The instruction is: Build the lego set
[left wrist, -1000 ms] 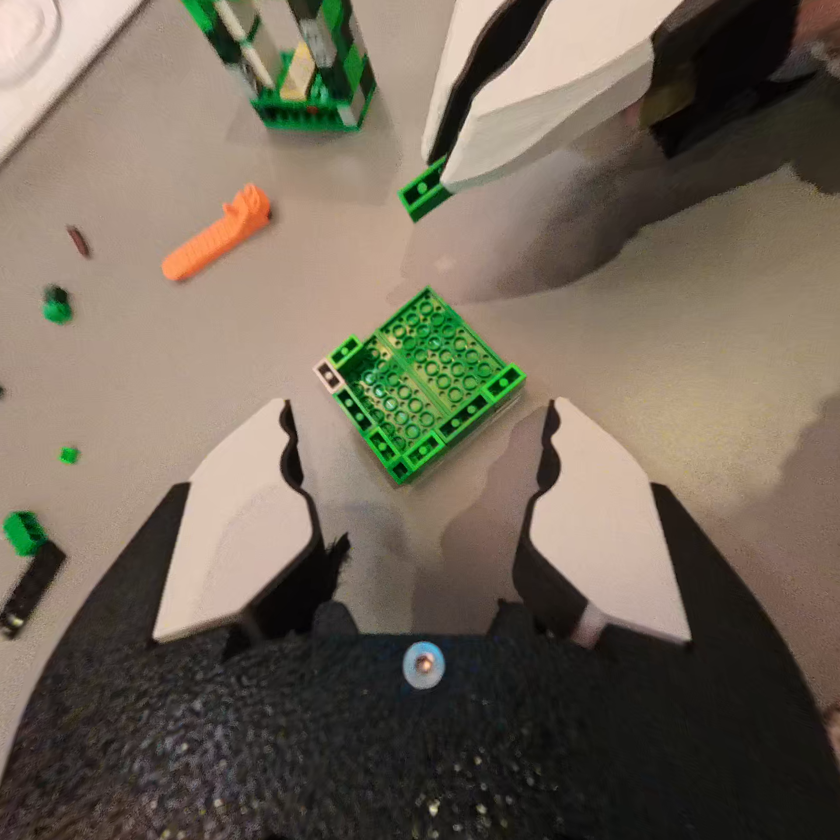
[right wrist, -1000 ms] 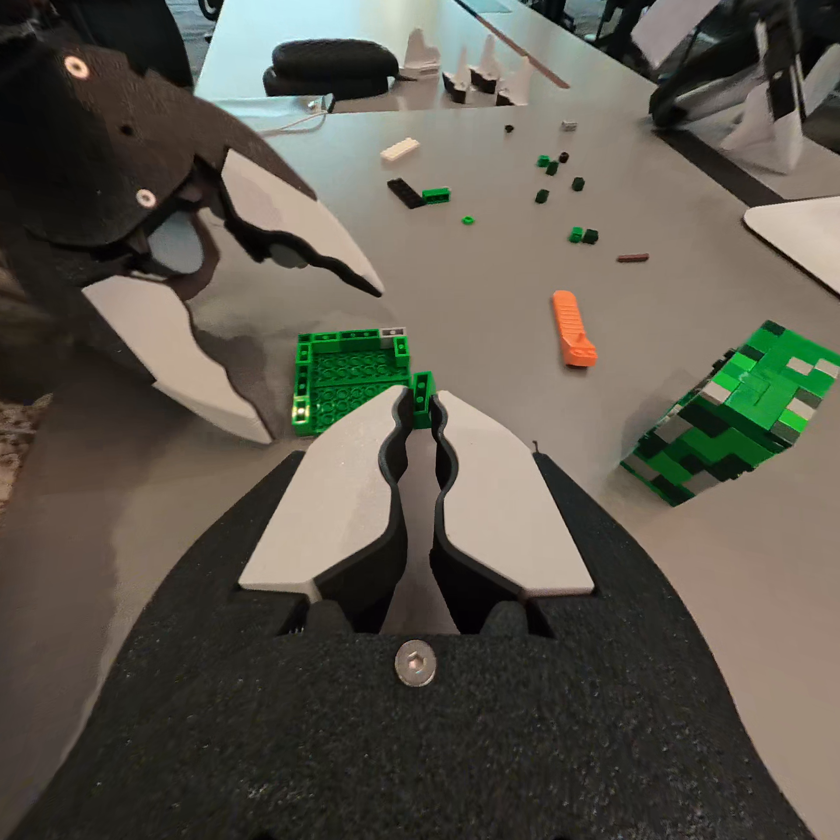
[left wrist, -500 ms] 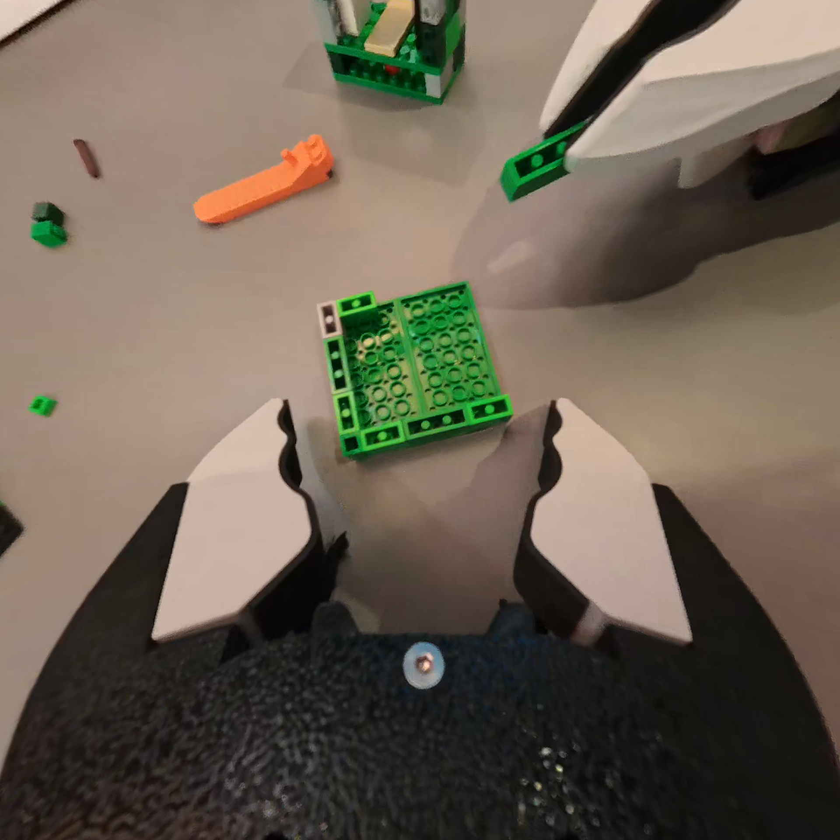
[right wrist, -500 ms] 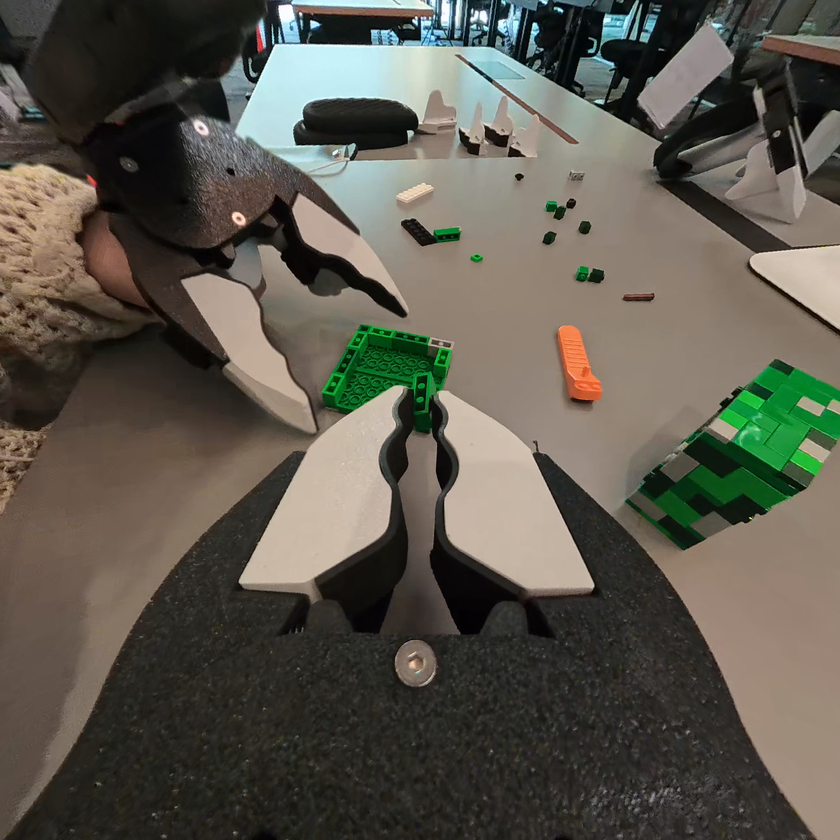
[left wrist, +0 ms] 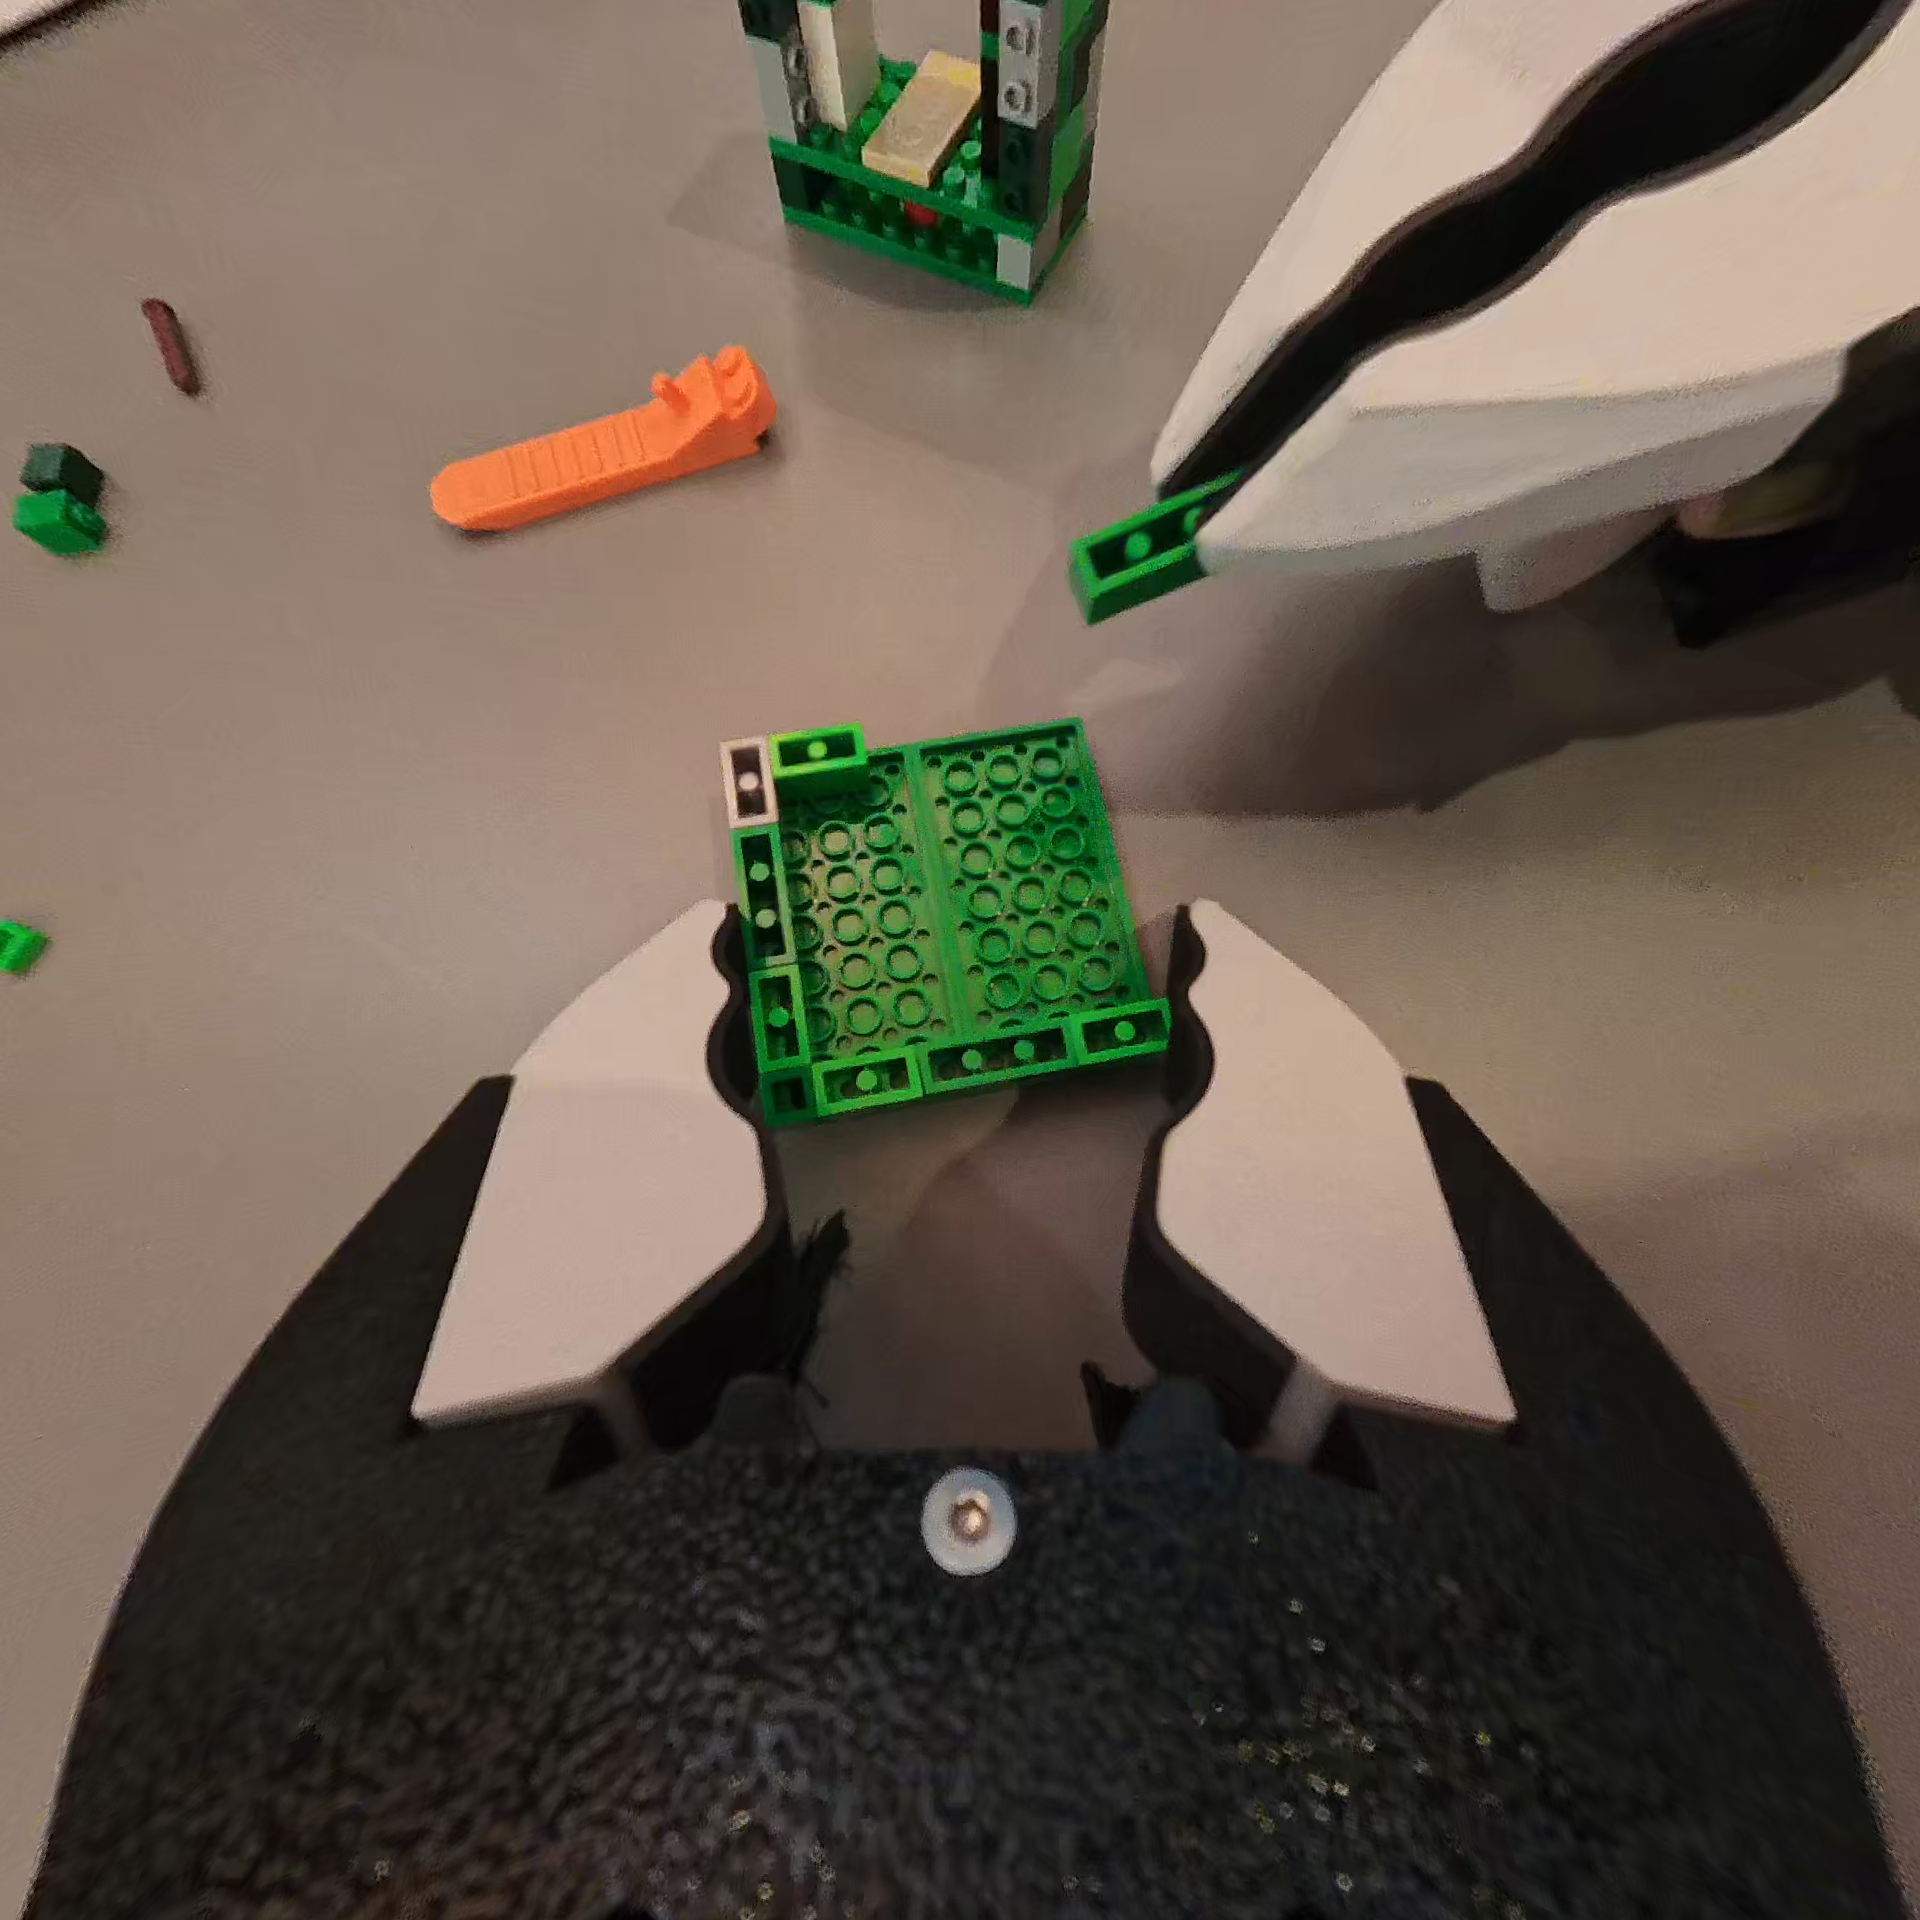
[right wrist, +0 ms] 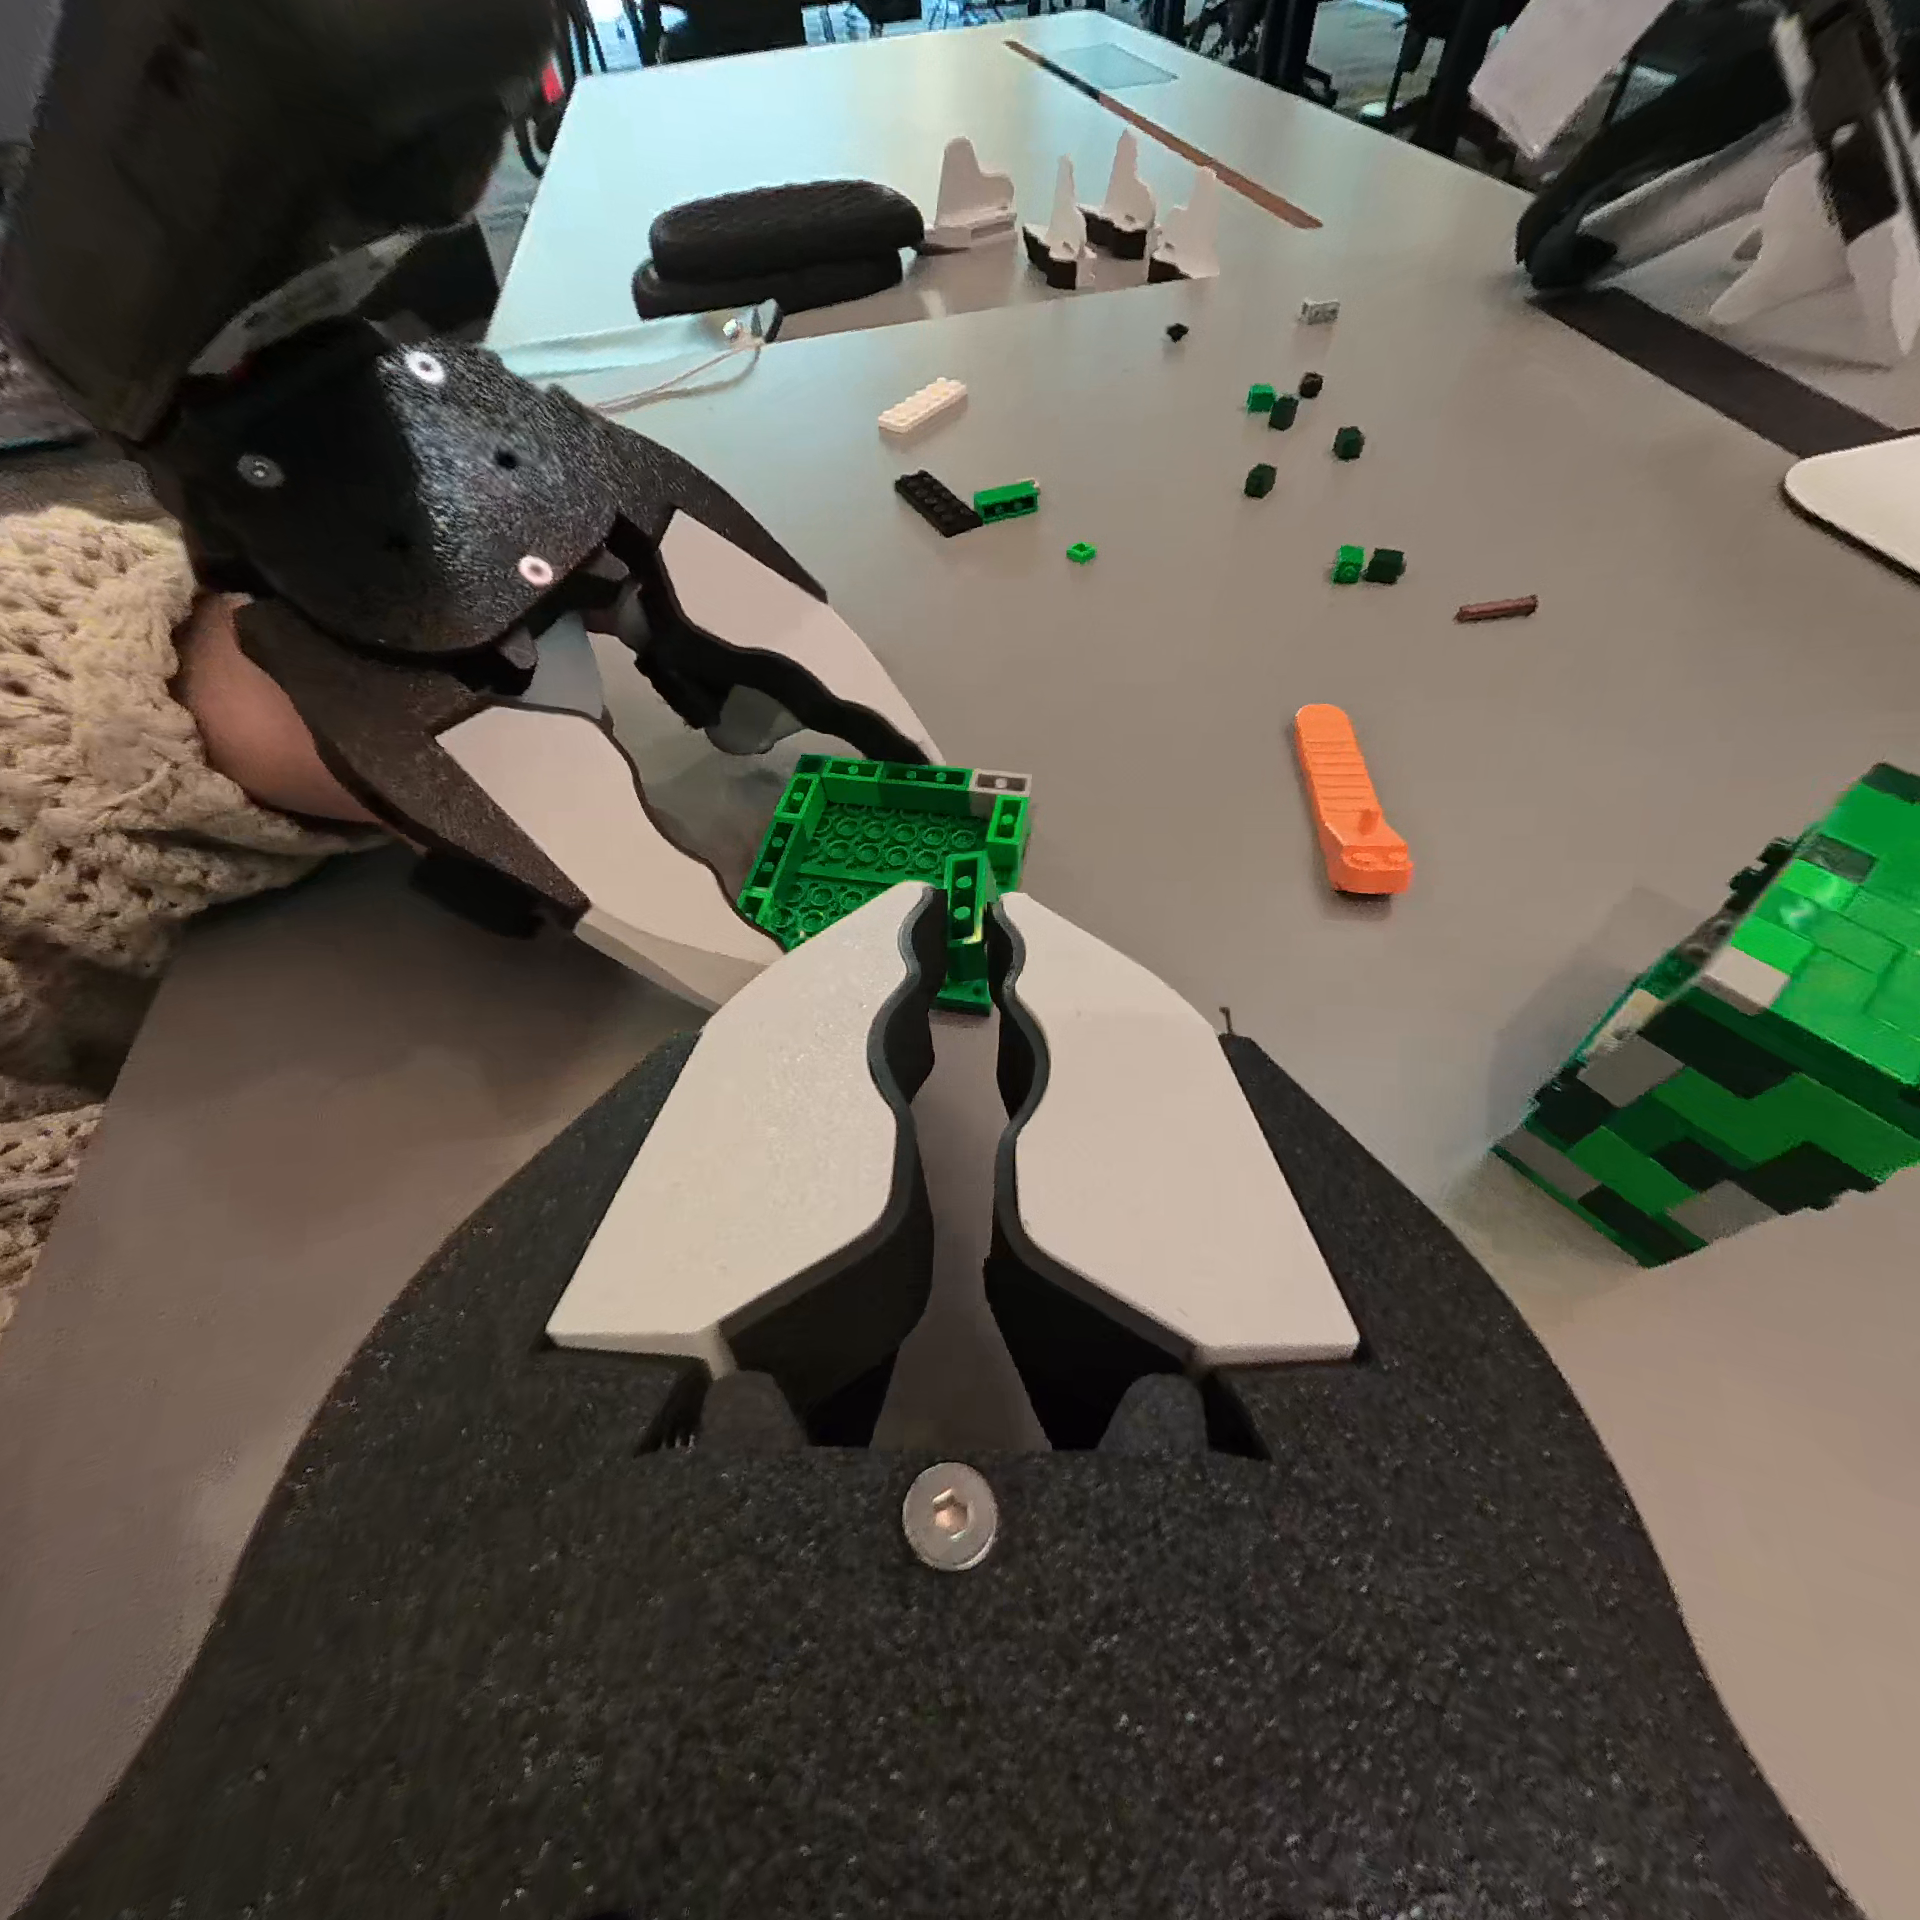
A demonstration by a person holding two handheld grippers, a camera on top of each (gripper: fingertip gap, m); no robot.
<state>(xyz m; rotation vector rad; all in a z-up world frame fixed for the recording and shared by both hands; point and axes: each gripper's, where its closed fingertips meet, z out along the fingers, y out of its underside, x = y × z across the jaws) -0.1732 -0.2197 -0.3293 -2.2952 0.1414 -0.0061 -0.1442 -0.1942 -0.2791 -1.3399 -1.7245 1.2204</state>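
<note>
A square green plate build (left wrist: 945, 914) with a low rim of green bricks and one grey brick lies flat on the grey table (left wrist: 312, 779). My left gripper (left wrist: 956, 920) straddles its near end, and both fingers touch its sides. In the right wrist view the build (right wrist: 883, 842) lies between the left gripper's fingers (right wrist: 686, 925). My right gripper (right wrist: 961, 914) is shut on a small green brick (right wrist: 964, 909) and holds it above the build's near edge. In the left wrist view that brick (left wrist: 1138, 556) sticks out of the right gripper (left wrist: 1195, 509), up and to the right of the build.
An orange brick separator (left wrist: 603, 457) lies left of the build. A green, black and grey tower build (left wrist: 925, 145) stands beyond it, also shown in the right wrist view (right wrist: 1745, 1060). Loose small bricks (right wrist: 1299, 416) are scattered farther back. A hand in a knit sleeve (right wrist: 83, 727) holds the left gripper.
My left gripper has moved forward onto the green plate build and its jaws have narrowed until they touch its sides. The right gripper keeps hold of the small green brick.
</note>
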